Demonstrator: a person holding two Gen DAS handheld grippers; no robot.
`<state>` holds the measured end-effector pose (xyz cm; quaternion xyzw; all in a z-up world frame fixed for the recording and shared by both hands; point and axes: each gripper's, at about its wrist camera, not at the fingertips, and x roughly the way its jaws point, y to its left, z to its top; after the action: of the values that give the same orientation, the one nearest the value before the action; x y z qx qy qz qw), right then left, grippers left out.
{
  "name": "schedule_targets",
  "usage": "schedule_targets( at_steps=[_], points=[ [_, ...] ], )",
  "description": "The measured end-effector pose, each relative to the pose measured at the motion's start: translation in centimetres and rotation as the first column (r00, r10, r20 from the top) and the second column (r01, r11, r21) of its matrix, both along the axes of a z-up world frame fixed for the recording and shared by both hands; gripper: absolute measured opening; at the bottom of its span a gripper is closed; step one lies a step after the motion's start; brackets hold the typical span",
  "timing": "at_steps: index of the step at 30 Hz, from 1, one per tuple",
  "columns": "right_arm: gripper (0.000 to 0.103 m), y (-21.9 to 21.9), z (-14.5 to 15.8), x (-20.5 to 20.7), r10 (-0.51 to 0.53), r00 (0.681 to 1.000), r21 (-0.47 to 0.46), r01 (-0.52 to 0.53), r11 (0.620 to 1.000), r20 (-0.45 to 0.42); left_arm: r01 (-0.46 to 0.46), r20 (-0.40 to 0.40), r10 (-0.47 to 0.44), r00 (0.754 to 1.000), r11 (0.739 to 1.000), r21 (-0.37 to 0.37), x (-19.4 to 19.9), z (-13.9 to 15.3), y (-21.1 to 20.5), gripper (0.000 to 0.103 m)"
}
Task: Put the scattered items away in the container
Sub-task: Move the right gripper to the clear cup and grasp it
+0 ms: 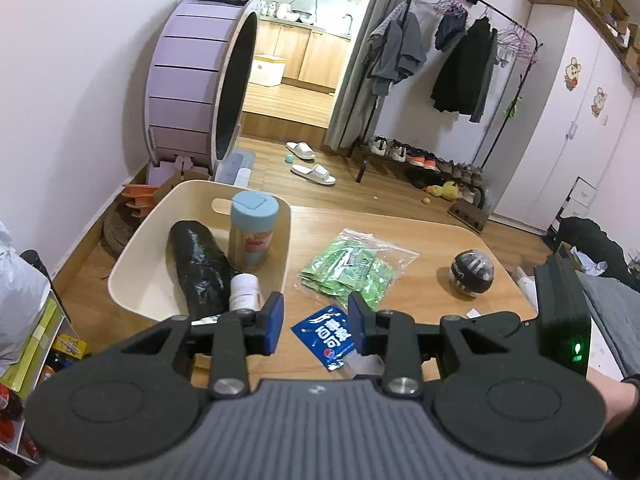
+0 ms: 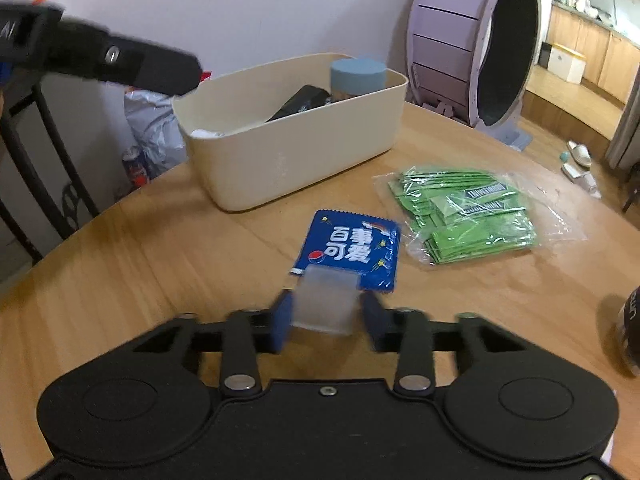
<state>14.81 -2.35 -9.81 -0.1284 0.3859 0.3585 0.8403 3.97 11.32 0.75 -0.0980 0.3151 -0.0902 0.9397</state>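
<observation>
Closing on blue sachet (image 2: 352, 250), right hand-held gripper (image 2: 326, 316) wide open.
Light, limp, slippery; pinch its clear near tab. Left hand-held gripper (image 1: 316, 322) open, empty.

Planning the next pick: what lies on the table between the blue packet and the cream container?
Only bare table separates the blue packet from the cream container, per right wrist view.

Motion blurs the right tongs (image 2: 325, 322); the black ball (image 2: 632, 330) is cut off at the right edge.
</observation>
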Motion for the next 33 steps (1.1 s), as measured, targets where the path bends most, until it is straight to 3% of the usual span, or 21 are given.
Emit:
schedule_targets(
  at_steps=[5, 13, 19, 24, 30, 33],
  points=[
    [0.020, -1.4, 0.9, -0.4, -0.018, 1.000, 0.045, 0.018, 0.999, -0.006, 0.025, 0.009, -0.025, 1.000, 1.000, -0.003, 0.2, 0.0, -1.1, 0.034],
    [0.016, -6.4, 3.4, -1.3, -0.123, 0.992, 0.119, 0.120, 0.986, 0.021, 0.081, 0.018, -0.080, 0.997, 0.997, -0.010, 0.7, -0.2, -3.6, 0.034],
    [0.016, -12.0, 5.2, -1.9, -0.267, 0.963, 0.224, 0.254, 0.941, 0.031, 0.181, -0.014, -0.181, 0.983, 0.984, 0.003, 1.1, -2.1, -7.4, 0.034],
    [0.016, -16.5, 6.4, -2.4, -0.368, 0.929, 0.289, 0.341, 0.895, 0.045, 0.293, -0.059, -0.291, 0.955, 0.955, 0.045, 1.1, -4.2, -11.7, 0.035],
    [0.016, -20.0, 6.6, -2.3, -0.417, 0.908, 0.334, 0.378, 0.864, 0.050, 0.360, -0.068, -0.355, 0.932, 0.930, 0.081, 1.5, -5.9, -15.4, 0.045],
    [0.016, -20.8, 6.4, -2.0, -0.418, 0.907, 0.346, 0.377, 0.859, 0.048, 0.348, -0.069, -0.344, 0.936, 0.935, 0.062, 2.1, -6.6, -16.0, 0.051]
  ],
)
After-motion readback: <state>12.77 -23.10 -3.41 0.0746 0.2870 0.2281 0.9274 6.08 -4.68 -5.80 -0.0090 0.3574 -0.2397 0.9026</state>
